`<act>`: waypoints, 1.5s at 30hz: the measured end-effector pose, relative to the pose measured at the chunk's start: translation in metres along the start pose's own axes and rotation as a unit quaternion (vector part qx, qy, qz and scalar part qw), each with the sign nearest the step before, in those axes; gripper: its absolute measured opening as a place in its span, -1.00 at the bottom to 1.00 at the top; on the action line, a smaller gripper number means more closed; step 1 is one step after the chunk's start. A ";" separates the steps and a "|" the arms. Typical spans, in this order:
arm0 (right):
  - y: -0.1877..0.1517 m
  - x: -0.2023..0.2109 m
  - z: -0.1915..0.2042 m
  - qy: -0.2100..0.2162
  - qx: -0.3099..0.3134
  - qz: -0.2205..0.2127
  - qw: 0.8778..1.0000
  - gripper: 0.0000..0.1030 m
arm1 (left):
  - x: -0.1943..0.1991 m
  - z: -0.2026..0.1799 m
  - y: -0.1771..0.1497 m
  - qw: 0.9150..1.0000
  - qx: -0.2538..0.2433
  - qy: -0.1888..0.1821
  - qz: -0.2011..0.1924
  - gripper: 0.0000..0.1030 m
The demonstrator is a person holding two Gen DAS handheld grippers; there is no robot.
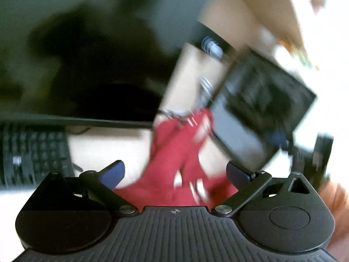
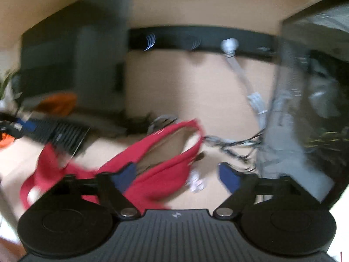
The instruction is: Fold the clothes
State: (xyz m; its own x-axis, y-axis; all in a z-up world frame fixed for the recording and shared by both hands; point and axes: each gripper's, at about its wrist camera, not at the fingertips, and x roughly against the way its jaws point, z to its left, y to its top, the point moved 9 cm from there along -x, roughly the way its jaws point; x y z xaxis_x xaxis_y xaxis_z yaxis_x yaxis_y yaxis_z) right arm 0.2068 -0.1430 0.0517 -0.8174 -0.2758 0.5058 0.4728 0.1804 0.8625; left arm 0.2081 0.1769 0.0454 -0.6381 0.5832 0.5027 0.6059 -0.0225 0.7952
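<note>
a crumpled soft red cloth garment [image 1: 174, 152] lies on the pale smooth desk [image 1: 104, 144]; left tongs [image 1: 175, 172] and right tongs [image 2: 176, 174] gape wide, both empty above it.

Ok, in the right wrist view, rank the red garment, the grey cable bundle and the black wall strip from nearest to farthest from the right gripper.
1. Red garment, at the left finger of the right gripper.
2. Grey cable bundle, up and right.
3. Black wall strip, high on the back wall.
</note>
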 end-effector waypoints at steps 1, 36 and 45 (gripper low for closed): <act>-0.002 -0.004 0.008 0.011 0.001 0.008 1.000 0.14 | -0.006 -0.003 -0.006 1.000 -0.012 0.014 0.016 0.97; -0.005 -0.064 0.071 0.084 0.164 0.078 0.980 -0.51 | -0.025 0.020 0.020 0.995 0.047 0.064 -0.053 0.95; 0.014 -0.010 0.027 0.039 0.014 0.002 0.999 -0.07 | -0.059 -0.034 -0.021 0.999 0.025 -0.021 0.016 0.95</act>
State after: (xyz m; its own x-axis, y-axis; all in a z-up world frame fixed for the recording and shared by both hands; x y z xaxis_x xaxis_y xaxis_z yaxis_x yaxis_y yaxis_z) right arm 0.2124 -0.1123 0.0582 -0.7868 -0.3485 0.5094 0.4654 0.2071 0.8605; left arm 0.2170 0.1156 0.0106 -0.5979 0.6172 0.5114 0.6488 -0.0021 0.7610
